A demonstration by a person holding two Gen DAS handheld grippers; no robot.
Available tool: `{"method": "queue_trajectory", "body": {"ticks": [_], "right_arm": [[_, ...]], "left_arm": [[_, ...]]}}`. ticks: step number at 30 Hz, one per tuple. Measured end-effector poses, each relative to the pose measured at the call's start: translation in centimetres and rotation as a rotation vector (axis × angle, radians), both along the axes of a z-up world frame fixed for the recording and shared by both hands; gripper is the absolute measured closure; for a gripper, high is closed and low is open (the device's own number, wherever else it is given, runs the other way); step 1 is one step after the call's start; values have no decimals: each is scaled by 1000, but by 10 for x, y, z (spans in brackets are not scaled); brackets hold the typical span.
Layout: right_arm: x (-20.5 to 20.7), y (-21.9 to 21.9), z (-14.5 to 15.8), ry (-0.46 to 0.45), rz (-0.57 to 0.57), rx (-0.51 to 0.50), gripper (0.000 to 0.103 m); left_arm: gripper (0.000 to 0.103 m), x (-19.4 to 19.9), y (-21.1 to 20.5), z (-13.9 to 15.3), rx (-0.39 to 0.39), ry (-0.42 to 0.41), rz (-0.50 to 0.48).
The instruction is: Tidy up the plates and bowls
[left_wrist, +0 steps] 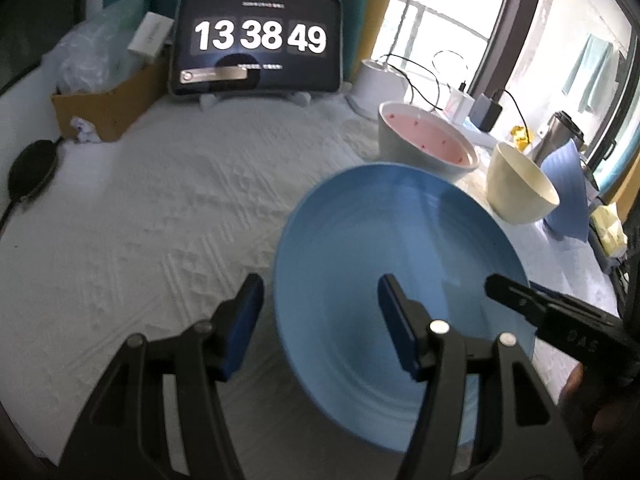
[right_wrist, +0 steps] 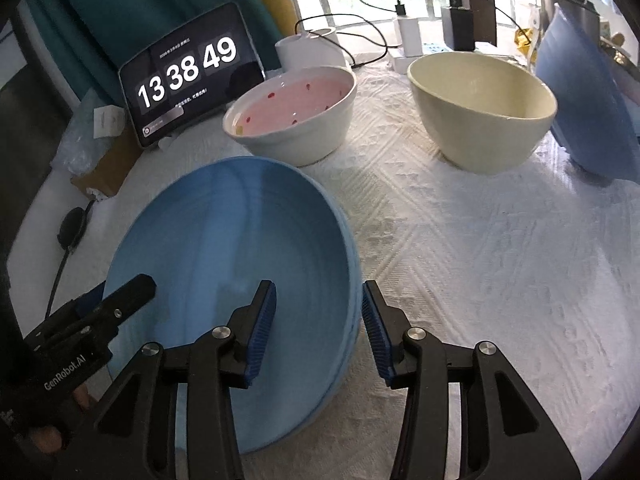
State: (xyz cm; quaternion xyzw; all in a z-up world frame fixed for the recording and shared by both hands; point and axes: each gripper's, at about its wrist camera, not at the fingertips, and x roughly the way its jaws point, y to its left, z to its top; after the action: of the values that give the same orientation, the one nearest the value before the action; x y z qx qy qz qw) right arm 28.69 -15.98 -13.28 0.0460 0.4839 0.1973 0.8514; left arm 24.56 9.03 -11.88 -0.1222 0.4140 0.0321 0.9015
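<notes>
On white textured cloth (right_wrist: pixel 480 260), glossy ridged light-blue plate (right_wrist: pixel 224 264); left gripper (left_wrist: pixel 320 320) and right gripper (right_wrist: pixel 320 320) both spread, straddling its rim.

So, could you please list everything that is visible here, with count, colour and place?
Plate: one, light blue, near centre, its rim between both grippers' fingers.
Speckled bowl: one, white with pink inside, behind the plate.
Cream bowl: one, right of the speckled bowl.
Blue dish: one, tilted, far right.
Tablet clock: one, black, back left.
Cardboard box: one, brown, far left.
Tablecloth: one, white, under everything.
Left gripper: open, at the plate's left rim.
Right gripper: open, at the plate's right rim.
</notes>
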Motion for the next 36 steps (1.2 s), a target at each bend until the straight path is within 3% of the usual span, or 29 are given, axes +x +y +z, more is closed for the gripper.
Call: {"method": "queue_trajectory", "body": {"ticks": [13,36], "right_arm": [[-13,-33,14,-31,-46,35,56],[-34,-113,17,-59,-161,111,56]], "left_arm": [[42,-18,-15,21,53,-54,29],[42,-22,-101,40,127,-72,-94]]}}
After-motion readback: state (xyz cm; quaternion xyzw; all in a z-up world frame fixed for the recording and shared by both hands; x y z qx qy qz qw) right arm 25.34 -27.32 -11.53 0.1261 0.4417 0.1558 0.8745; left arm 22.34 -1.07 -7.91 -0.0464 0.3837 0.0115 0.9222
